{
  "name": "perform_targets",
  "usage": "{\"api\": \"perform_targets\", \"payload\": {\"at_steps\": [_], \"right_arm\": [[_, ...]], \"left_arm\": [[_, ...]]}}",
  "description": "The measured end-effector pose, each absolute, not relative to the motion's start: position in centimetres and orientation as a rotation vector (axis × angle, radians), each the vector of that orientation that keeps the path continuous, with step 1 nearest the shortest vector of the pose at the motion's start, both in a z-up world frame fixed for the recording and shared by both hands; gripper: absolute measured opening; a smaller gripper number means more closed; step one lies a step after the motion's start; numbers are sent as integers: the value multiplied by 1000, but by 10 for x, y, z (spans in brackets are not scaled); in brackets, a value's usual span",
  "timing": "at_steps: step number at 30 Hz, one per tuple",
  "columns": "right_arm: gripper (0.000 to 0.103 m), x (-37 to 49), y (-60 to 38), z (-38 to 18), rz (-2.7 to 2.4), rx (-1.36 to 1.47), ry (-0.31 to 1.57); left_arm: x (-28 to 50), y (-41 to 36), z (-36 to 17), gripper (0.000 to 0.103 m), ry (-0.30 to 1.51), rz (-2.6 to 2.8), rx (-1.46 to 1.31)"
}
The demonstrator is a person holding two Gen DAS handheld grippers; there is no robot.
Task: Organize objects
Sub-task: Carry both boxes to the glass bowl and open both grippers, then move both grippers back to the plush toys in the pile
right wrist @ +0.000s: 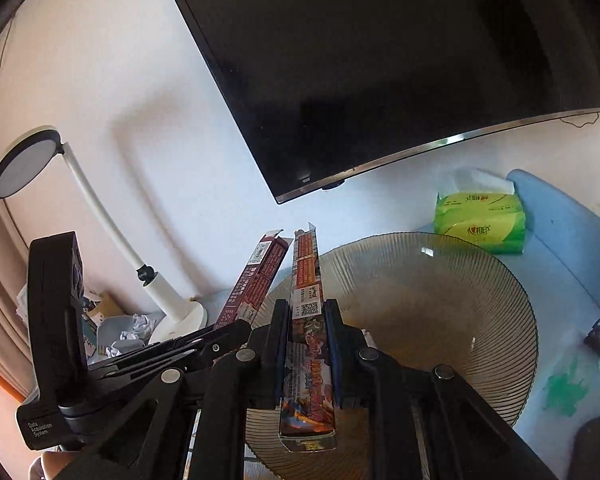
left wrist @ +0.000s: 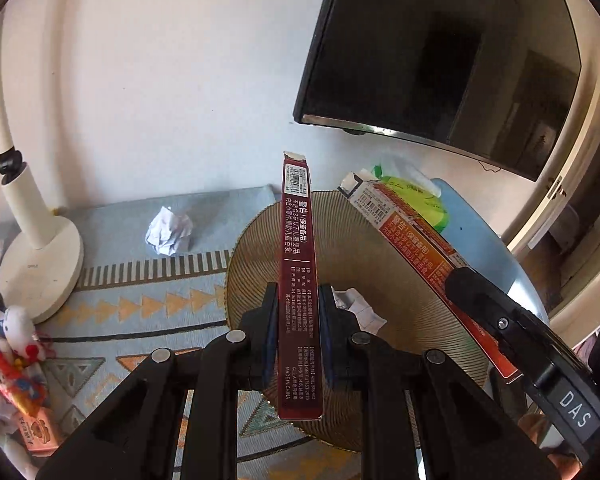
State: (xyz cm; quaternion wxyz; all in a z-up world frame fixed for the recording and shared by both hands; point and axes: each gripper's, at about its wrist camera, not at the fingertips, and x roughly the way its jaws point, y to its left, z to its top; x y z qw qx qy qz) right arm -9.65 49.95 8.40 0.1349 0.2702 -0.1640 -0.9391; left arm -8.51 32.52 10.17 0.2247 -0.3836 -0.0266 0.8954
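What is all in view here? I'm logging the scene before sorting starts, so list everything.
dark red box: 1, maroon, held over the bowl
orange box: 1, orange-red, held over the bowl
ribbed bowl: 1, amber glass, on the table
tissue pack: 1, green, behind the bowl
desk lamp: 1, white, left on the table
crumpled paper: 1, white, on the cloth
television: 1, black, on the wall
left gripper: 1, black, clamped on dark red box
right gripper: 1, black, clamped on orange box

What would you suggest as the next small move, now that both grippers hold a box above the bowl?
Probably lower the left gripper to set its dark red box into the ribbed bowl: both boxes are clamped, and the bowl holds only a paper scrap.
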Motion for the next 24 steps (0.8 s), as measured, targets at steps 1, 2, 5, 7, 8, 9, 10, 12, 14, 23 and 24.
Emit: {"api": "perform_targets", "payload": {"at_steps": [1, 2, 5, 7, 8, 9, 10, 12, 14, 23, 24], "right_arm": [[17, -98, 501, 82, -2737, 786, -475], [17, -100, 502, 81, -2747, 792, -476], [17, -106, 502, 74, -2768, 843, -458], [24, -110, 500, 70, -2782, 883, -432], [48, -111, 499, 69, -2792, 904, -411], [73, -110, 499, 70, -2806, 898, -401], [83, -109, 500, 71, -2808, 864, -416], [103, -105, 503, 74, -2814, 818, -460], [103, -105, 503, 75, -2806, 823, -472], [103, -104, 490, 80, -2798, 805, -526], [103, -103, 486, 80, -2789, 802, -531]], "left_arm": [[-86, 330, 101, 15, -53, 2463, -1056], [-87, 333, 99, 15, -37, 2461, -1058], [-93, 340, 90, 15, -8, 2455, -1098], [-98, 345, 82, 25, 42, 2442, -1136], [-99, 345, 79, 41, 42, 2438, -1134], [-100, 343, 78, 56, 43, 2438, -1125], [-99, 343, 78, 92, 46, 2439, -1107], [-94, 345, 79, 102, 78, 2453, -1051], [-91, 344, 82, 103, 107, 2492, -1036], [-88, 322, 99, 103, 64, 2529, -997], [-87, 318, 100, 103, 61, 2533, -996]]}}
